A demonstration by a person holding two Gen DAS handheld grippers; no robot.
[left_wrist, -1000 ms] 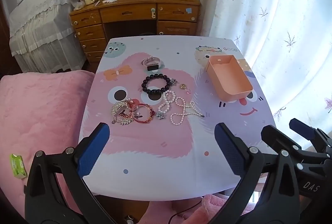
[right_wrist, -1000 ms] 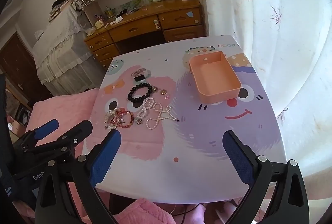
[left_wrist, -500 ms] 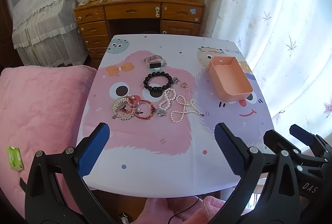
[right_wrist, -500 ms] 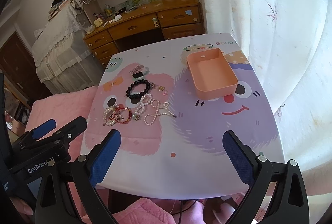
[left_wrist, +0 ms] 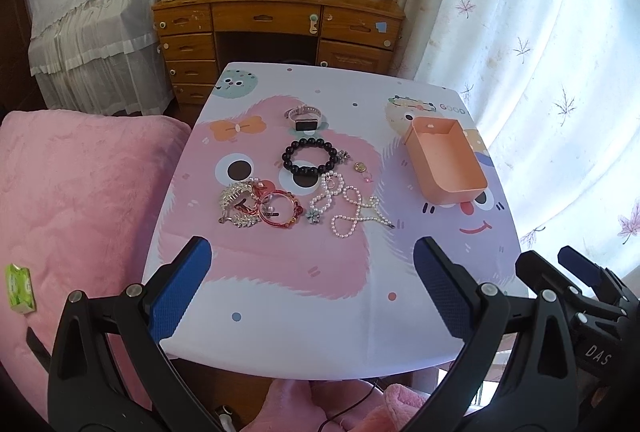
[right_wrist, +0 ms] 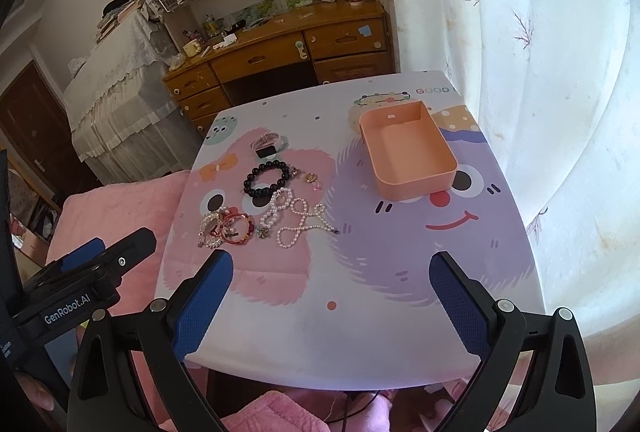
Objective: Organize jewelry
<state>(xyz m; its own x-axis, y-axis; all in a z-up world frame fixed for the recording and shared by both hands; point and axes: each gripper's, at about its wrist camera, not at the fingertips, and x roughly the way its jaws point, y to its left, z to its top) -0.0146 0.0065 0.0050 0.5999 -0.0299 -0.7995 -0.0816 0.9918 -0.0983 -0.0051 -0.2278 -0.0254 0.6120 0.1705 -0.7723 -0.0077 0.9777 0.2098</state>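
Jewelry lies in a cluster on the cartoon-print table (left_wrist: pixel 280 296): a pink watch (left_wrist: pixel 304 117), a black bead bracelet (left_wrist: pixel 309 161), a pearl necklace (left_wrist: pixel 352 210), red bangles (left_wrist: pixel 278 210), a silver hair clip (left_wrist: pixel 236 202) and small charms (left_wrist: pixel 362 170). An empty orange box (left_wrist: pixel 446 162) stands to their right; it also shows in the right wrist view (right_wrist: pixel 406 152). My left gripper (left_wrist: pixel 312 292) is open and empty, above the table's near edge. My right gripper (right_wrist: pixel 330 302) is open and empty, also near that edge.
A pink bed (left_wrist: pixel 68 200) adjoins the table's left side. A wooden desk (left_wrist: pixel 276 28) stands behind the table. White curtains (left_wrist: pixel 540 44) hang along the right. The other gripper shows at each view's lower corner.
Both grippers have drawn back and risen a little; the table and jewelry look slightly farther off. Nothing on the table has moved. Both jaws stay open.
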